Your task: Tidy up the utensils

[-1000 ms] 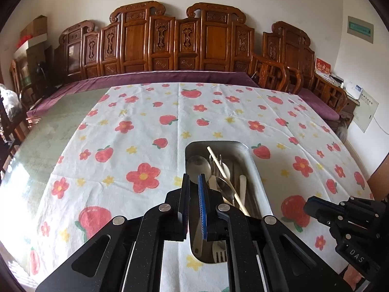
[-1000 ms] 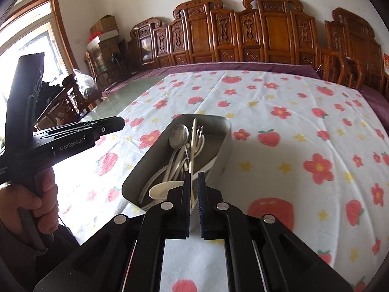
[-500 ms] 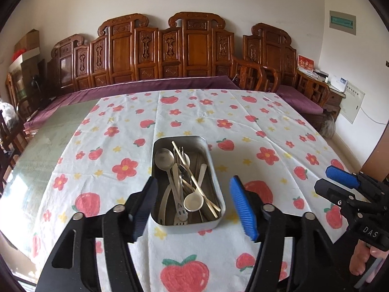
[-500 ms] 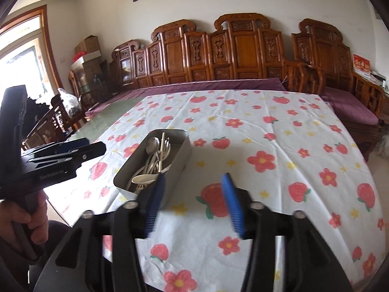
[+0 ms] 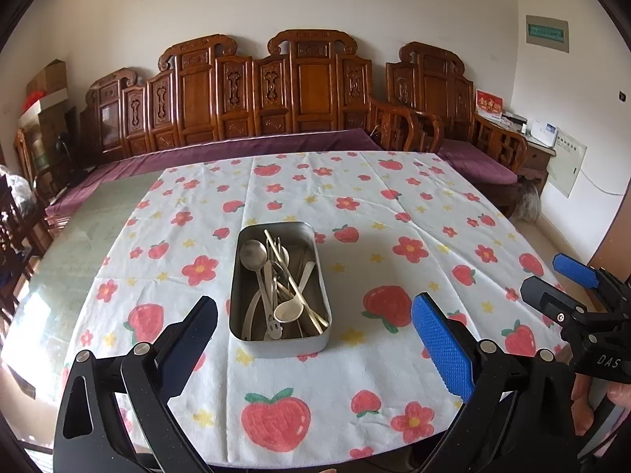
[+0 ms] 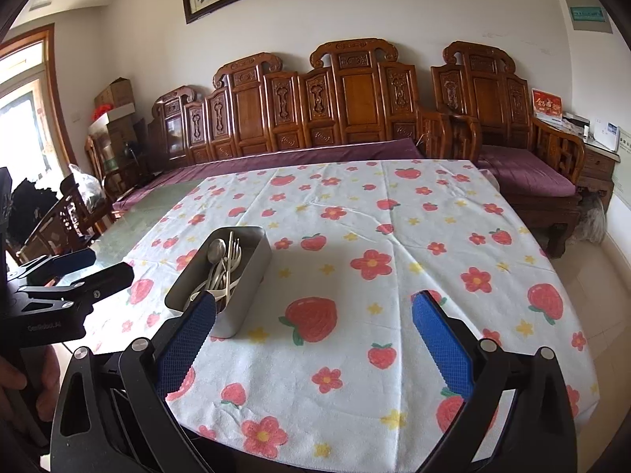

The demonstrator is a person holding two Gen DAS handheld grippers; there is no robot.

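A: Item 1, metal tin [image 5: 279,339]: rectangular, rounded corners, on the strawberry-print tablecloth [image 5: 394,213] toward the near edge. Contents?

B: Item 2, utensils [image 5: 276,287]: a steel spoon, a pale soup spoon, forks, chopsticks, all heaped and crossing. I cannot give an exact count.

A: Grippers?

B: Left gripper [image 5: 313,339]: jaws opening wide, nothing between the pads; the tin sits beyond them. Right gripper [image 6: 313,329]: jaws also opening, empty; its left pad overlaps the tin's near end in view, contact uncertain.

A: Handling?

B: Judged light, stiff and smooth; polished handles likely slip, and thin chopsticks roll. Best hold: across a handle mid-shaft, 1 piece at a time, starting with the topmost. The tangle may drag neighbours. The tin likely slides on cloth, so steady its wall with the other gripper.
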